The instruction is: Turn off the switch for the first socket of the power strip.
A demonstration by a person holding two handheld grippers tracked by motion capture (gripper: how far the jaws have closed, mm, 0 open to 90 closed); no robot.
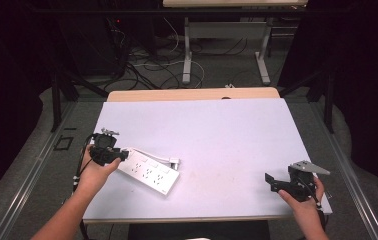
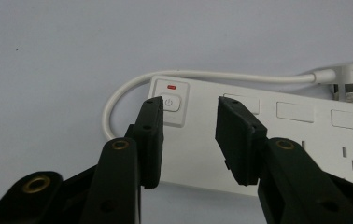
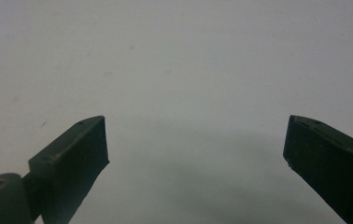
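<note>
Left gripper view: the left tool [image 2: 188, 135] hangs just over the switch end of the power strip [image 2: 268, 140], its jaws apart with white casing showing between them.
Power strip: it lies flat on the tabletop [image 1: 227, 130]; in the high view the power strip [image 1: 149, 172] sits near the tabletop's front-left corner, angled, with its cord [image 2: 132, 88] looping out of the switch end and running along the far side to the plug [image 2: 347, 81].
Switch: the power button [image 2: 171, 103] sits just beside the left jaw tip, under a small red indicator [image 2: 170, 87]; whether that jaw touches the casing is hard to tell from this angle.
Step in hand: most likely pressing the button or gripping the strip at its switch end.
How to do it well: to press, bring one jaw tip square onto the button and push straight down, so the strip does not skid; to grip, straddle the strip's narrow width, clear of the cord loop.
Right tool: the right tool [image 1: 283, 182] rests well away from the strip, near the tabletop's front-right corner, jaws wide apart over bare surface; it could steady the strip's far end if it slides.
</note>
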